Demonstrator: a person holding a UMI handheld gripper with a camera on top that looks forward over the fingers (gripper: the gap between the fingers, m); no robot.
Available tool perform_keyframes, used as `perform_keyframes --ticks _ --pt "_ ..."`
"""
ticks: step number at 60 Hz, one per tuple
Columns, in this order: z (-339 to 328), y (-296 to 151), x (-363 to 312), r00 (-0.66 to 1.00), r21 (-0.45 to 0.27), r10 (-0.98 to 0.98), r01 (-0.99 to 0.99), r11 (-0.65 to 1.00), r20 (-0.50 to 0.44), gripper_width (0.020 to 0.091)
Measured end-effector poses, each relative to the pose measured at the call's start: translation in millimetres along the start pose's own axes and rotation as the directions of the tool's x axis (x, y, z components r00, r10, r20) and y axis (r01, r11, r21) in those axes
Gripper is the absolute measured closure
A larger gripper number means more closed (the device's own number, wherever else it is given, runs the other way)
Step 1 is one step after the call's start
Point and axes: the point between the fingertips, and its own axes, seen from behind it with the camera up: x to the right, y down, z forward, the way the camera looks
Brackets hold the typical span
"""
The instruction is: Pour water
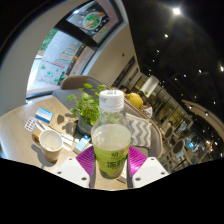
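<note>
Standing upright between the gripper point(111, 168)'s pink-padded fingers, which press on both its sides, the clear plastic bottle with white cap and green label point(111, 140) is tightly clamped. A white paper cup point(50, 144) sits left of the bottle on the round pale table point(22, 122), leafy plant point(88, 103) behind.

- Strong fisheye bend: straight lines bow hard toward the rim, worst from 9 to 3 o'clock.
- Daylight pours through the large bright window point(72, 45) at 10 o'clock, washed nearly white.
- A small round ceiling lamp point(176, 11) burns at 1 o'clock; fainter spots trail toward 2.
- The ceiling around it sits dark, almost black.
- The clear plastic bottle of pale green liquid point(111, 140) at centre glows, lit through.
- Background at 3 o'clock is dim, soft and hard to read.
</note>
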Motion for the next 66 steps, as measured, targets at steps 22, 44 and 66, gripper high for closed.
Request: perform_keyframes --ticks 22,44,66 --pt "47.6 92.8 -75.3 0.859 -0.119 0.466 -0.450 0.885 0.214 0.0676" --pt "65.6 130.5 -97.2 0.833 -0.130 0.517 -0.500 0.856 0.197 0.0610" --pt "-14.2 115.5 -80.8 0.842 -0.256 0.534 -0.501 0.827 0.079 0.0246"
